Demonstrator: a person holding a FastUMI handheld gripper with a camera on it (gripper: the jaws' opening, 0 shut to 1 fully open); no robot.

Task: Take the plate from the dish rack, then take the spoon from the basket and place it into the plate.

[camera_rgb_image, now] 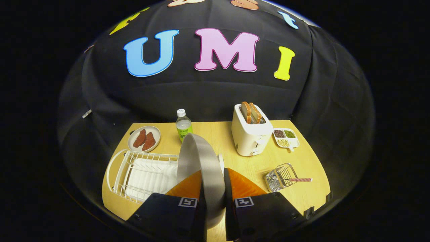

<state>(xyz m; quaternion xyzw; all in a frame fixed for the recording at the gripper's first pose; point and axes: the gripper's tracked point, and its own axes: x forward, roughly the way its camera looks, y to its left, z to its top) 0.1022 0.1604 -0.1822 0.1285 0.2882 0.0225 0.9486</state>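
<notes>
Plate point(201, 161) came first: you had it pinched on edge in the gripper point(213, 196), the jaws closed down to the thickness of its rim, one finger on each face, so the disc stood upright and rose ahead of the fingers. Held that way it looked clear of the dish rack point(134, 174), which sat just beside your fingers on the left with its white wire slots bare. An edge grip suits lifting a plate out of upright slots; I judged that you would have to tip it flat and set it down on the wooden table point(312, 168) before you could fetch anything else, since the tongs were full.

Off to the right of your fingers lay the small wire basket point(280, 176), tipped on its side, with the spoon point(299, 180) poking out of its mouth, the handle pointing away from you to the right. That handle seemed the easy end to take.

Farther back stood a white toaster point(250, 134) with two slices of bread point(251, 112) up in its slots, and next to it a divided dish point(286, 137) of beans. Behind the plate stood a bottle point(183, 125) with a green label, the writing too small to read, and to its left a small plate of reddish pieces point(144, 138).
</notes>
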